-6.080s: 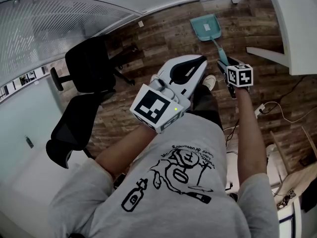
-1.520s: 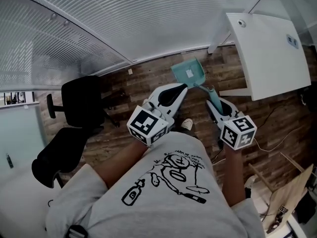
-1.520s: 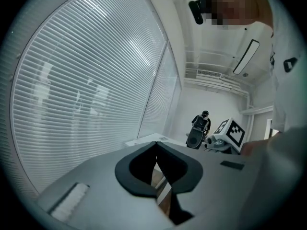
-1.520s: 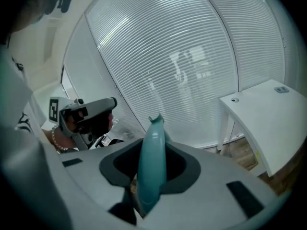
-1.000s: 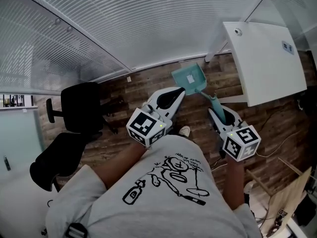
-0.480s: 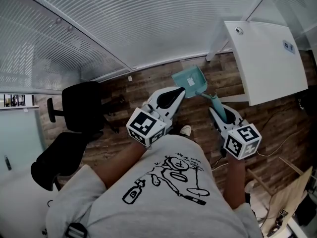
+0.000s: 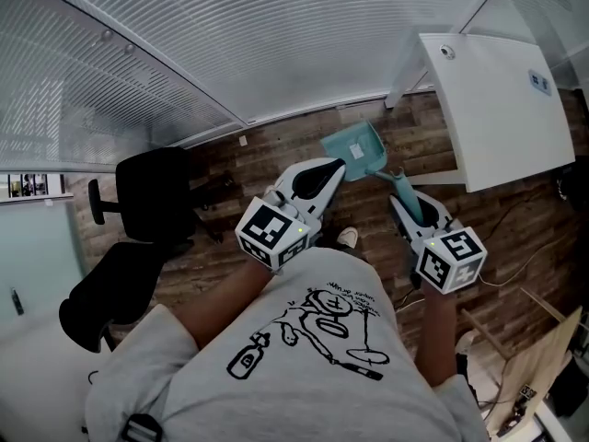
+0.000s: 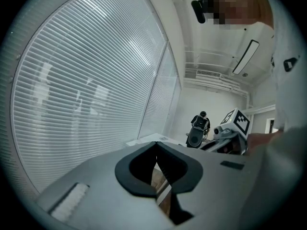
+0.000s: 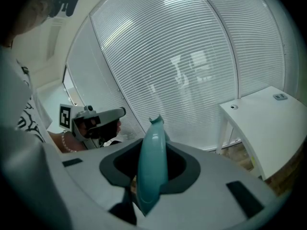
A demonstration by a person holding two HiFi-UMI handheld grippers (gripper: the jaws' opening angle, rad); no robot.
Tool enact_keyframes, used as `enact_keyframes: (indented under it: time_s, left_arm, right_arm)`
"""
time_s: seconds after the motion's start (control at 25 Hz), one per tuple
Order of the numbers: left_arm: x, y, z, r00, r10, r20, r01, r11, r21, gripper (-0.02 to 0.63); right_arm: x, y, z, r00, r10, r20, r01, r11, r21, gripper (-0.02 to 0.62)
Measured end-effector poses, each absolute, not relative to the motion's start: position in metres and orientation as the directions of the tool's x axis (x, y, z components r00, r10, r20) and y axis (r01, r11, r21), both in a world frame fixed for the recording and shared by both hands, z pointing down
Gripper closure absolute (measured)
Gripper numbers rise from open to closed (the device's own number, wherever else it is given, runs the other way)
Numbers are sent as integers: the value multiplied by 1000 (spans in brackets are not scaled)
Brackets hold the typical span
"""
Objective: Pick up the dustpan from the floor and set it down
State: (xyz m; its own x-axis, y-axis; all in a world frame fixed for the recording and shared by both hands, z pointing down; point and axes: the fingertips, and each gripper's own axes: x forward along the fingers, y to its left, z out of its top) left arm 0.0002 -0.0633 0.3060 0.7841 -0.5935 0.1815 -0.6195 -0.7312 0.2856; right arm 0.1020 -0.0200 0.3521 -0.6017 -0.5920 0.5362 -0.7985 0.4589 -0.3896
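The teal dustpan point(image 7: 354, 149) hangs out ahead of me over the wooden floor, its pan toward the blinds. Its long handle point(image 7: 401, 191) runs back into my right gripper point(image 7: 405, 204), which is shut on it. In the right gripper view the handle point(image 9: 152, 157) stands between the two dark pads and hides what lies straight ahead. My left gripper point(image 7: 333, 166) is held beside the pan, on its left, without touching it. Its jaws meet at the tips in the left gripper view, with nothing between them.
A white table point(image 7: 497, 90) stands at the right, close to the pan. Two black office chairs point(image 7: 152, 196) are on the left. Curved white blinds point(image 7: 230, 44) close off the far side. Cables point(image 7: 515, 212) lie on the floor at the right.
Six seconds ago the dustpan lay on the floor with the right gripper at its handle; now it is held up. Over the last second both grippers stayed almost still.
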Motion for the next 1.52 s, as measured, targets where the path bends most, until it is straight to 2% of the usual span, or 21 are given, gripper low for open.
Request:
enact_keyframes:
  time_s: [1.52]
  left_arm:
    - [-14, -45, 339, 774, -588, 235, -633, -708, 313, 604]
  right_arm:
    - [106, -27, 463, -573, -581, 578, -819, 410, -401, 512]
